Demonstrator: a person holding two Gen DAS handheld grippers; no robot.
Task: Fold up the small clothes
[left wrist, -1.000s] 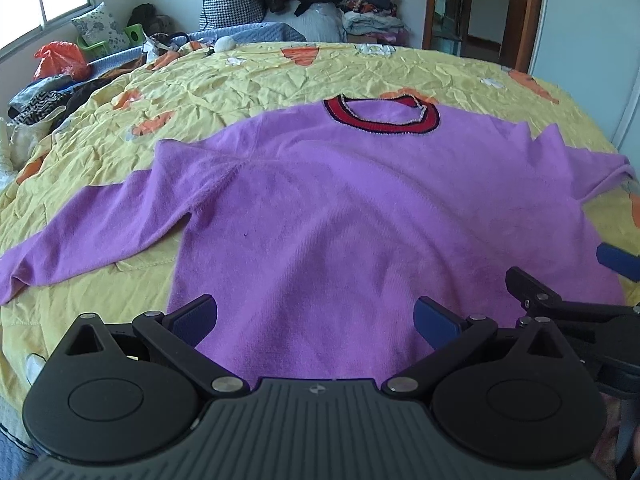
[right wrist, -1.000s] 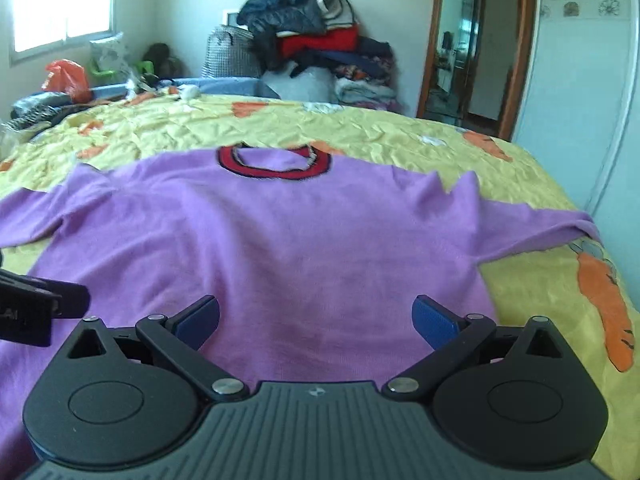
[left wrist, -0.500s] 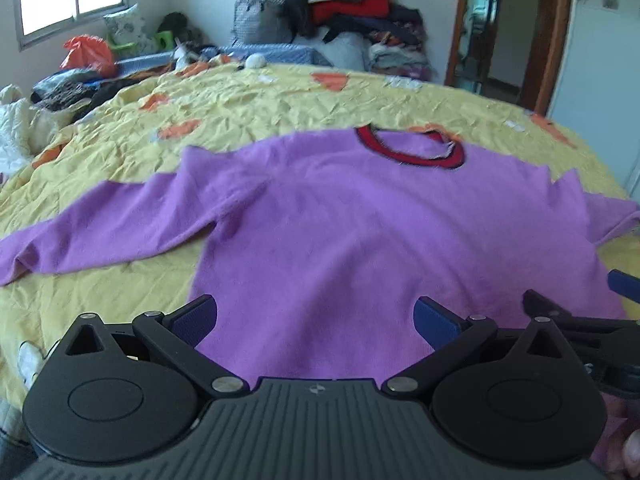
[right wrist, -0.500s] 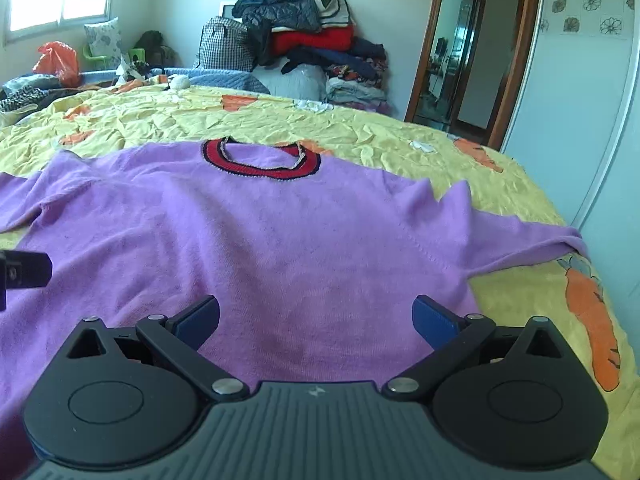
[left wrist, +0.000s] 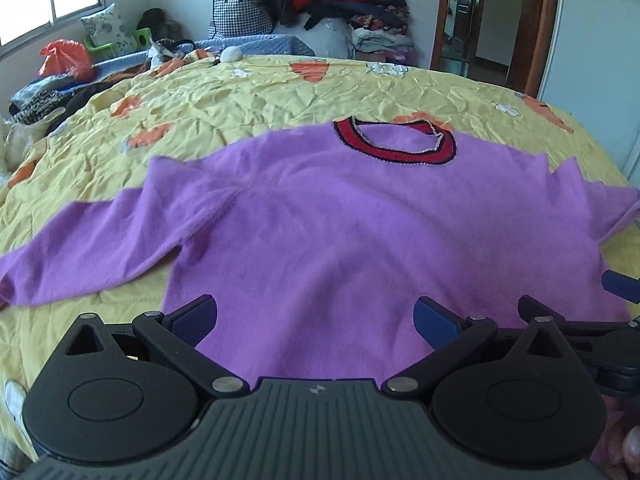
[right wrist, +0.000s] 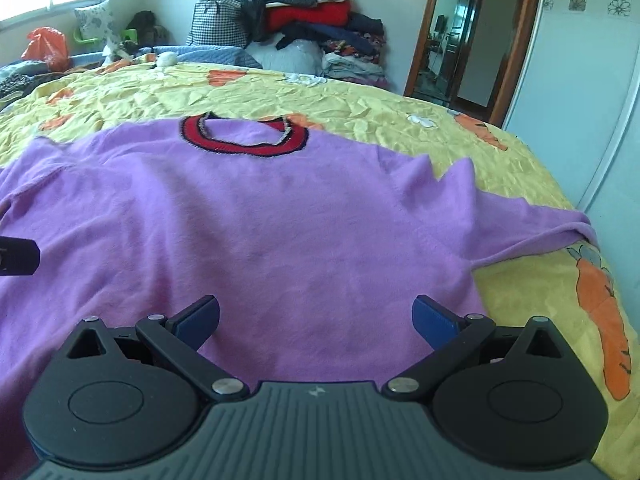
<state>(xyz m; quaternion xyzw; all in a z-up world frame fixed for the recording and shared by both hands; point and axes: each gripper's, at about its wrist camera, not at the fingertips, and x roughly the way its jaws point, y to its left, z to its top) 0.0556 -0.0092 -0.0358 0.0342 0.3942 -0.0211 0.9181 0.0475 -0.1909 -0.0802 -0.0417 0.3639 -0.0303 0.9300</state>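
One purple sweater [left wrist: 360,240] lies flat on our yellow bedspread [left wrist: 240,96], two grippers, left gripper [left wrist: 316,316] and right gripper [right wrist: 316,316], spread apart above its hem; beyond the sweater, one clothes pile [right wrist: 304,12]

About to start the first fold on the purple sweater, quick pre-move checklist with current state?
1. Left hand-held gripper open, nothing held: ok.
2. Right hand-held gripper open, nothing held: ok.
3. Sweater spread flat on the bedspread, collar at the far end: ok.
4. Left sleeve laid out to the side: ok.
5. Right sleeve flat: not ok, rumpled near its end.
6. Hem under the grippers: cannot tell, hidden.
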